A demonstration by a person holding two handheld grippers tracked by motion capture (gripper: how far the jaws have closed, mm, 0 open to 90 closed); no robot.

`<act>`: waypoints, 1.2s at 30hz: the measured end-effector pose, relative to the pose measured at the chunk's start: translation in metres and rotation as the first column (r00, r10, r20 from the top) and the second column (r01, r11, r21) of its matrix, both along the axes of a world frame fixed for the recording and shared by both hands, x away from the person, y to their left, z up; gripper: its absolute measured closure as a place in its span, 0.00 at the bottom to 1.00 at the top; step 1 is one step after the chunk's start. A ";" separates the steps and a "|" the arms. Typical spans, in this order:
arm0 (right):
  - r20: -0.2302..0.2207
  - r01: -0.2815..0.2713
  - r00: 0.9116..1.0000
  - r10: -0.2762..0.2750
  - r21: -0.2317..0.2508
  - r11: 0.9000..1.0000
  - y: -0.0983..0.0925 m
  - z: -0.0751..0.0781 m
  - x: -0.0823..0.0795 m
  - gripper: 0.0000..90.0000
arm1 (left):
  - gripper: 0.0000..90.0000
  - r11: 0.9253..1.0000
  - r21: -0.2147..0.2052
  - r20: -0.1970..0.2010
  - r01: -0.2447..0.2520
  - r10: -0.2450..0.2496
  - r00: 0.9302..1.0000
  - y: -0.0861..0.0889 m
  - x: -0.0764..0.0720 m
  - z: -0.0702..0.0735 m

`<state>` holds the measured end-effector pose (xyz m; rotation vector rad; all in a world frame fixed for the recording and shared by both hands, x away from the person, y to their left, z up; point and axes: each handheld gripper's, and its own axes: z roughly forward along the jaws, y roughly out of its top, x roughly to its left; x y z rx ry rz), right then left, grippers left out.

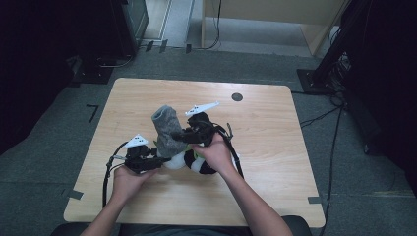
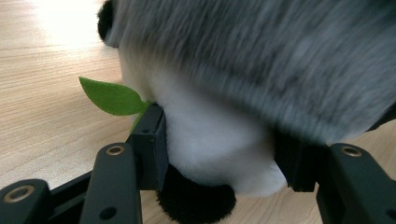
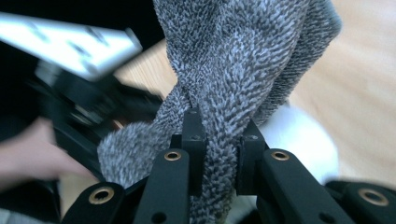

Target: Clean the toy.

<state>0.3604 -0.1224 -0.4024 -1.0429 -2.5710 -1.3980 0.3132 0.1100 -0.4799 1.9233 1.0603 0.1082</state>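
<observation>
My right gripper (image 3: 219, 154) pinches the grey sock (image 3: 243, 70), lifting it upright so it can stretch over the toy. My left gripper (image 2: 219, 158) clamps the plush panda (image 2: 210, 144) near the table's (image 1: 265, 128) middle, steadying it for dressing

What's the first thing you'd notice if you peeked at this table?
A fuzzy grey sock stands up in the middle of the wooden table, pulled over a black-and-white panda toy. The right tongs pinch a fold of the sock, and the left tongs squeeze the panda's white body. A small green felt leaf pokes out beside the panda.
</observation>
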 end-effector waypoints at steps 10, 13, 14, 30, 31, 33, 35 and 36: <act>-0.007 0.073 0.997 -0.073 -0.033 0.997 -0.025 -0.012 0.005 0.87 | 0.50 1.000 0.004 -0.052 0.003 -0.003 0.999 0.000 0.006 0.004; 0.020 0.106 0.994 -0.105 -0.067 0.992 -0.033 -0.011 0.005 0.87 | 0.50 1.000 0.007 -0.059 0.004 -0.003 0.998 -0.001 0.007 0.005; 0.025 0.117 0.993 -0.115 -0.078 0.990 -0.035 -0.011 0.005 0.87 | 0.50 1.000 0.007 -0.061 0.004 -0.004 0.998 -0.001 0.008 0.005; 0.116 0.241 0.967 -0.226 -0.137 0.961 -0.067 -0.005 0.007 0.87 | 0.50 1.000 -0.008 -0.083 0.007 -0.008 0.996 0.000 0.013 0.006; 0.115 0.251 0.965 -0.236 -0.135 0.959 -0.070 -0.005 0.008 0.87 | 0.50 1.000 -0.007 -0.084 0.008 -0.008 0.996 0.000 0.013 0.006; 0.108 0.263 0.962 -0.250 -0.132 0.956 -0.076 -0.004 0.009 0.88 | 0.50 1.000 -0.007 -0.084 0.008 -0.009 0.996 0.000 0.013 0.006; 0.111 0.272 0.960 -0.259 -0.135 0.953 -0.080 -0.002 0.009 0.88 | 0.50 1.000 -0.009 -0.080 0.007 -0.008 0.997 0.000 0.012 0.006; 0.124 0.275 0.958 -0.259 -0.142 0.951 -0.082 -0.002 0.009 0.88 | 0.50 1.000 -0.010 -0.077 0.006 -0.007 0.997 0.000 0.012 0.006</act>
